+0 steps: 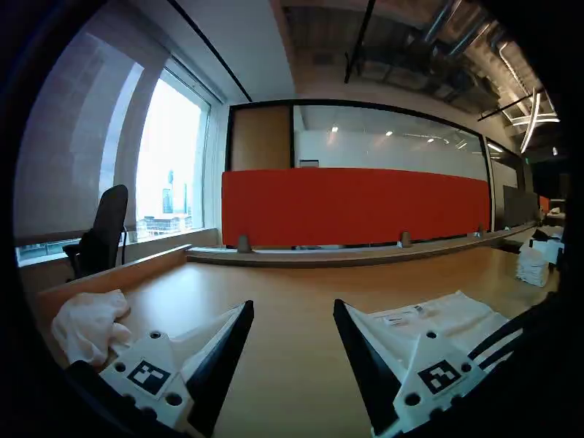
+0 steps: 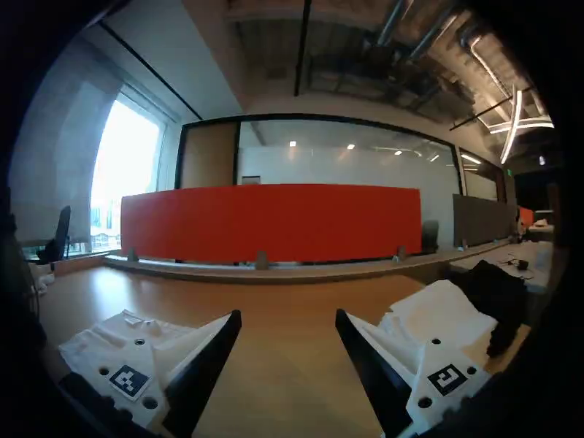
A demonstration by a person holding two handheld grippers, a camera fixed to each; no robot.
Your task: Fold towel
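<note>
I see a wide wooden table (image 1: 292,274) with a long red partition (image 1: 350,208) behind it, and I judge that the fold is not yet started. The towel (image 1: 449,315) lies flat and white on the table. In the left gripper view it is to the right, partly behind the finger, and in the right gripper view it is to the left, so I think it lies between my two tools. A crumpled white cloth (image 1: 87,328) lies at the far left, another white cloth (image 2: 438,306) and a black cloth (image 2: 500,292) lie at the far right, and I must not catch these by mistake. The left gripper (image 1: 292,305) and the right gripper (image 2: 288,314) both have the fingers spread apart with nothing between them, low over bare wood. For a good start I would bring each one to a near corner of the towel, take only one layer and lift both corners evenly, so that the edge stays straight. A small tag (image 1: 398,318) on the towel may help me to find its edge.
</note>
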